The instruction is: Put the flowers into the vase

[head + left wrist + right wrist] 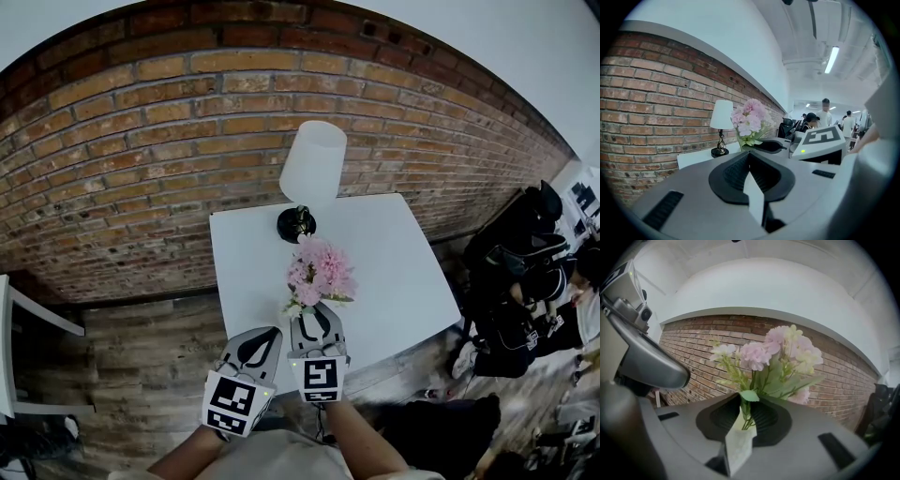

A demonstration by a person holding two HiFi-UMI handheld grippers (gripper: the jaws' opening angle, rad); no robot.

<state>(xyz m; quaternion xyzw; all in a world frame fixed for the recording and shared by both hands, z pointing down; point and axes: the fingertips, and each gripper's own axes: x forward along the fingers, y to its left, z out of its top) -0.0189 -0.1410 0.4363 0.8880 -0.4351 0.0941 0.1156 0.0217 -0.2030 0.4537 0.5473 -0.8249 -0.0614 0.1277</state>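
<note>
Flowers [780, 352] btw. parted R claw [749, 404]

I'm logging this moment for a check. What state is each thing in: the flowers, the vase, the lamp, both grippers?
flowers: upright, stems down in the vase.
vase: upright, holding the flowers.
lamp: upright on the table.
left gripper: shut, nothing between its jaws.
right gripper: open, the flowers' stems between its jaws.

Two grey, shell-shaped tools in view: the left gripper [270, 334] and the right gripper [315, 314], both lined with ribbed black pads [736, 171]. Each carries a white cube [234, 403] printed with black square markers. A green light [802, 151] glows on the right one.
</note>
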